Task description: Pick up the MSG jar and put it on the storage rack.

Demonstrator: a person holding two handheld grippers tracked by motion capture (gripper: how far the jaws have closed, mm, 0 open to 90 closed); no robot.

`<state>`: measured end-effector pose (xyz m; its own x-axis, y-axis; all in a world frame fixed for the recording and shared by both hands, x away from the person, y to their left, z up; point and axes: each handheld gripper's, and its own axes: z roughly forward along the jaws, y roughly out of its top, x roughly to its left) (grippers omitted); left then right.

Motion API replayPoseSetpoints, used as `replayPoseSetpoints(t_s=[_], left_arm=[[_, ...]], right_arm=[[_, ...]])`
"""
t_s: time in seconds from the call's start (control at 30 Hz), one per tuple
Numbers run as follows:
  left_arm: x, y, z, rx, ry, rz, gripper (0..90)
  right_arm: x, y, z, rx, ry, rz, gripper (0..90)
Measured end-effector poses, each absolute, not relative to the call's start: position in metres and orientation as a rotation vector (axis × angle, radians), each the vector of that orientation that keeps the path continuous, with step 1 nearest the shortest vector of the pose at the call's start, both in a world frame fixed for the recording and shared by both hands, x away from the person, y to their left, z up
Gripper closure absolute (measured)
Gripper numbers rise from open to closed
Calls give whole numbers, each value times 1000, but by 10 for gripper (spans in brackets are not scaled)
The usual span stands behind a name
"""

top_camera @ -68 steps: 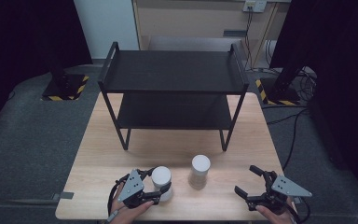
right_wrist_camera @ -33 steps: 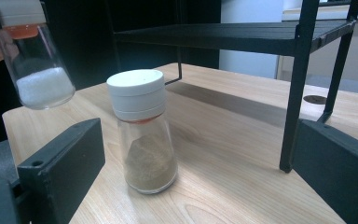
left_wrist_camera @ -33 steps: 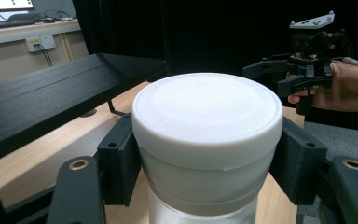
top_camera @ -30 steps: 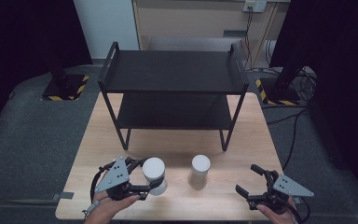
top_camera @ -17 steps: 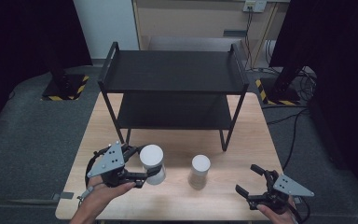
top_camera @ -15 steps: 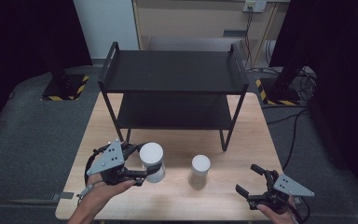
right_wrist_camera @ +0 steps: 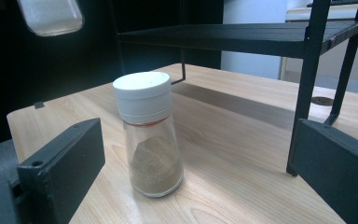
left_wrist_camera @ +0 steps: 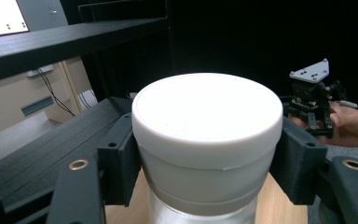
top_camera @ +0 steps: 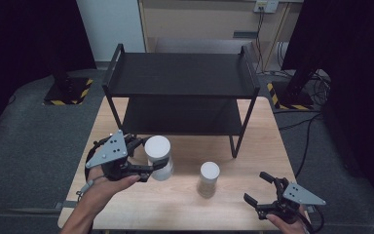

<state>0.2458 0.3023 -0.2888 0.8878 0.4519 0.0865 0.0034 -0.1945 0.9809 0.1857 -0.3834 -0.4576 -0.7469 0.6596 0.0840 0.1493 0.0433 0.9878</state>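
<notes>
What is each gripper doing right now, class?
Left gripper: shut on the white-capped jar, lifted off the table.
Right gripper: open, holding nothing.

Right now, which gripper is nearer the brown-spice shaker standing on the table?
Right. The right gripper sits open beside the brown-spice shaker, facing it. The left gripper is farther off, shut on the other shaker.

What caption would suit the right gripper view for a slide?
Open right gripper faces a white-capped spice jar standing on the wooden table near a black shelf.
</notes>
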Motion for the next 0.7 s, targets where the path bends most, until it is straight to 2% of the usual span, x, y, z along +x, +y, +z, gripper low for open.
replayPoseSetpoints(t_s=[0.7], left_arm=[[265, 301, -240, 1719, 349, 431, 326]], right_arm=[[186, -388, -462, 846, 1921, 1757, 36]])
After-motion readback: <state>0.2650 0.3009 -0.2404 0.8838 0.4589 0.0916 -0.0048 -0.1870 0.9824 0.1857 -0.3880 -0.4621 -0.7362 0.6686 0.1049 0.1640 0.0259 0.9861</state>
